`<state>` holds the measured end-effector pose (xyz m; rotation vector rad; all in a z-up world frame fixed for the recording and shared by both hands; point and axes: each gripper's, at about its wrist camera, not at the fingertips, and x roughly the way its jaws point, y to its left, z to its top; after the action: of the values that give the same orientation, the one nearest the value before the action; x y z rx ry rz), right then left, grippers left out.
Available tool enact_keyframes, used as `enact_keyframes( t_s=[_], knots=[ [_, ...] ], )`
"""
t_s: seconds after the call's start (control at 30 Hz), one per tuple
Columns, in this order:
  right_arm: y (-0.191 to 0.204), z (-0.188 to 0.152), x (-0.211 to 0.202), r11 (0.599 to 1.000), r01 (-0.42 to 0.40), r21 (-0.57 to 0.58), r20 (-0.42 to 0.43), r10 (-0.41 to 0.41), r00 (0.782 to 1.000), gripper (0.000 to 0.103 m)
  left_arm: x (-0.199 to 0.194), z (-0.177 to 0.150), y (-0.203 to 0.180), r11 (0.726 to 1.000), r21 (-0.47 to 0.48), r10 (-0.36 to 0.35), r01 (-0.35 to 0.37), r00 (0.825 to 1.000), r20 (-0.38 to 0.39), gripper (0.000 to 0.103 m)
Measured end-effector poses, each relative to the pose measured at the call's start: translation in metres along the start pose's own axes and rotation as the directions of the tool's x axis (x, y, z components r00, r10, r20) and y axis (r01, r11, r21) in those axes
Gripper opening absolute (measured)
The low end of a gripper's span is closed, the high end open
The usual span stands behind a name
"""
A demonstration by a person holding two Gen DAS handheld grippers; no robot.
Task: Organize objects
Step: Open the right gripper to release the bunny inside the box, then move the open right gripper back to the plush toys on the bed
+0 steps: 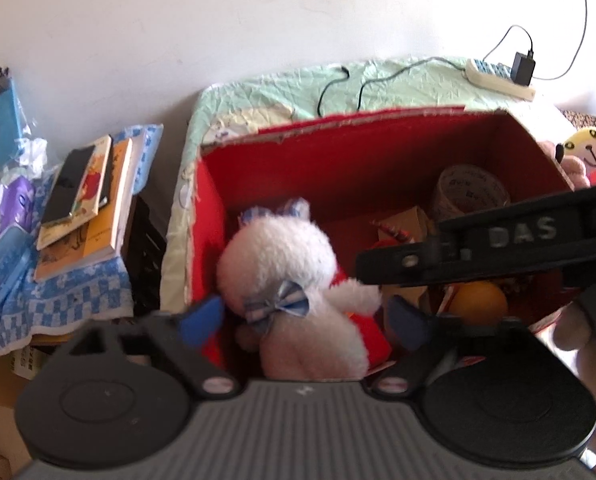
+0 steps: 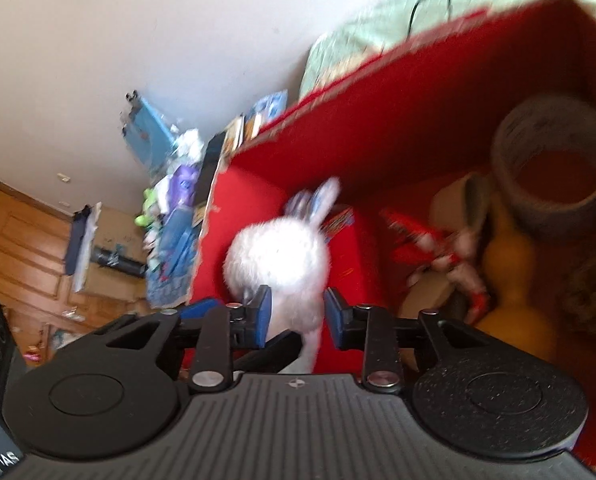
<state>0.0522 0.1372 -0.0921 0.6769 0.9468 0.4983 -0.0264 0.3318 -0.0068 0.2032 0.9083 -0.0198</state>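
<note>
A: Left wrist?
B: My left claw [image 1: 306, 320] gapes wide, empty. White plush rabbit [image 1: 293, 280] sits between its tips, inside the red box [image 1: 338, 152].
A: Right wrist?
B: Blurred. Right claw [image 2: 298, 316] narrow around the rabbit's arm; contact unclear. Step, I judge: settling rabbit in. Next: let go, lift clear.

left hand-held gripper [image 1: 306, 322] spread wide; right hand-held gripper [image 2: 297, 317] parted.
</note>
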Motion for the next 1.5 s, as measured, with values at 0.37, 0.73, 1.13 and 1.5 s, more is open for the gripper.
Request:
enact_keyframes(
  t_s=[0.37, 0.73, 1.13, 1.5],
  knots=[
    [-0.02, 0.01, -0.1, 0.991, 0.125, -0.056, 0.235, -0.109, 0.966, 0.078, -0.024, 0.023, -0.045, 0.999, -0.029, 0.014, -0.013, 1.0, 0.026, 0.103],
    [-0.08, 0.009, -0.171, 0.973, 0.228, -0.026, 0.206, -0.218, 0.954, 0.076, -0.047, 0.032, -0.142, 0.999, -0.024, -0.046, 0.047, 0.998, 0.05, 0.103],
    [-0.165, -0.008, -0.215, 0.948, 0.254, 0.192, 0.095, -0.276, 0.957, 0.076, -0.037, 0.027, -0.243, 0.998, 0.03, -0.054, 0.054, 0.998, -0.011, 0.103],
    [-0.191, -0.018, -0.221, 0.948, 0.262, 0.184, 0.027, -0.271, 0.962, 0.076, -0.018, 0.021, -0.288, 0.997, 0.058, -0.047, 0.052, 0.994, -0.096, 0.103]
  ],
)
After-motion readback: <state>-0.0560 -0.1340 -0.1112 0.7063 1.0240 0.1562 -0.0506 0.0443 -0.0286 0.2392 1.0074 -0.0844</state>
